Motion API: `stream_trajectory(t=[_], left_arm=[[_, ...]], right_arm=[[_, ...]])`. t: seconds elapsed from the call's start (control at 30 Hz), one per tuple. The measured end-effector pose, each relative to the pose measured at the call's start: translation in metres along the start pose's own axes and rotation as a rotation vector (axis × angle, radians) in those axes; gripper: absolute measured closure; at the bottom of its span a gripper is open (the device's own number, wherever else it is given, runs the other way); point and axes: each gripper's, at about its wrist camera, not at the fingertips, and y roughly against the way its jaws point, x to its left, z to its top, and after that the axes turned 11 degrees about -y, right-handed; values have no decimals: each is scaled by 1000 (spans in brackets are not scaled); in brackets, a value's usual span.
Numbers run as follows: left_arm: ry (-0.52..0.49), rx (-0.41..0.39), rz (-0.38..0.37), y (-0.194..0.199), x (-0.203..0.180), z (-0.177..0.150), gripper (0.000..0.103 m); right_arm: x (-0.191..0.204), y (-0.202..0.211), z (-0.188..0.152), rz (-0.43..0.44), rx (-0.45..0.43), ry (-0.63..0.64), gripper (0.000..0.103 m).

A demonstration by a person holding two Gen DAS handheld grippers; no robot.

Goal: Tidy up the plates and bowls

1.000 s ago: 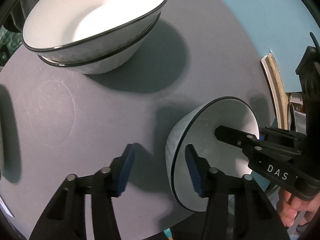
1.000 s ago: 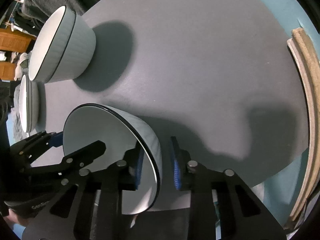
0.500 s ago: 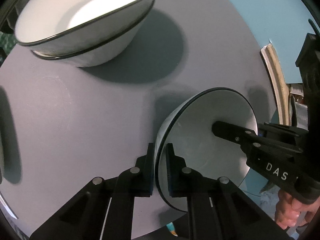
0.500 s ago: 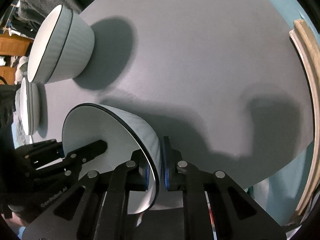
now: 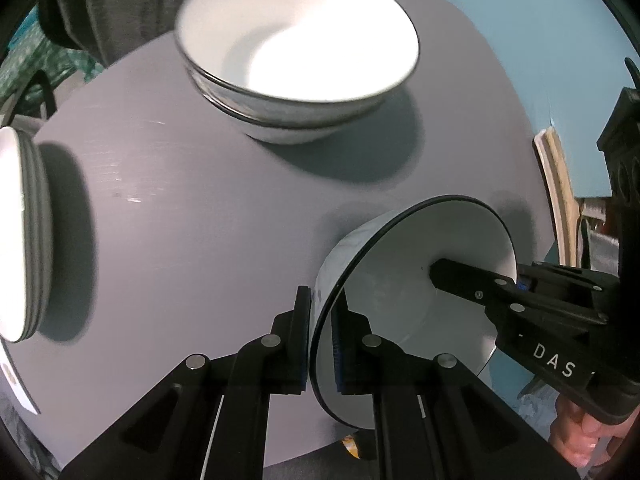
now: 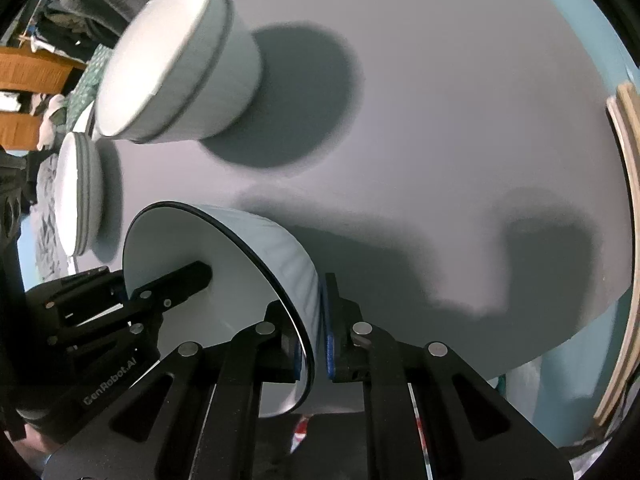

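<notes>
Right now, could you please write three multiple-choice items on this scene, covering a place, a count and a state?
1. Where does the stack of plates sit relative to the stacked bowls in the left wrist view?
A. to their left
B. inside them
C. to their right

2. How many bowls make up the stack on the table?
A. one
B. two
C. four

3. How is the tilted bowl held?
A. lying free
B. by one tool
C. by both tools

Answers:
1 A, the plates stand at the table's left edge.
2 B, two rims show.
3 C, left tool and right tool each pinch its rim.
</notes>
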Motion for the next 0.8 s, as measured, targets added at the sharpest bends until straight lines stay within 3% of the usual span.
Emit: stream_trajectory(t=[0.4, 0.6, 0.8], left_arm=[[28, -86, 27, 61, 18, 12, 94], [29, -124, 44, 63, 7, 38, 94], [37, -131, 58, 66, 25, 62, 94]], right_arm=[[20, 32, 20, -14, -25, 92, 95], [37, 40, 33, -18, -58, 131, 94], [48, 39, 53, -24, -63, 151, 95]])
